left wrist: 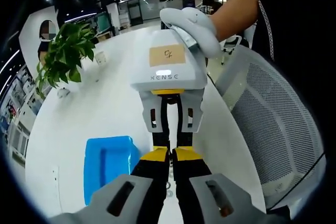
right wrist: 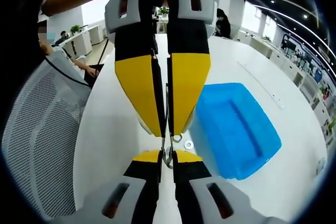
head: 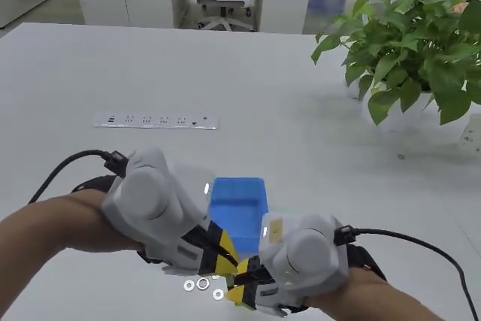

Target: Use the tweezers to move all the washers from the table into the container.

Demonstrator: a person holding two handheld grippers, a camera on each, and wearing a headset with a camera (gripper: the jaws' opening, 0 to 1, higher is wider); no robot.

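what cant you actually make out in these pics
- Tweezers: a thin metal sliver between the jaws, right gripper view; jaws hide the tips.
- Washers: full count, head view; the right gripper covers the spot beside them.
- Whether a washer is gripped: too small, every view.

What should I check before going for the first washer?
1. Tweezers gripped: ok, clamped between the jaws of both the left gripper and the right gripper.
2. Tweezer tips free and aimed: cannot tell, hidden between the jaws.
3. Washers reachable: ok, several lie on the table beside the grippers.
4. Blue container close: ok, just behind the washers, open on top.
5. Single-gripper hold: not ok, both hold the tweezers.
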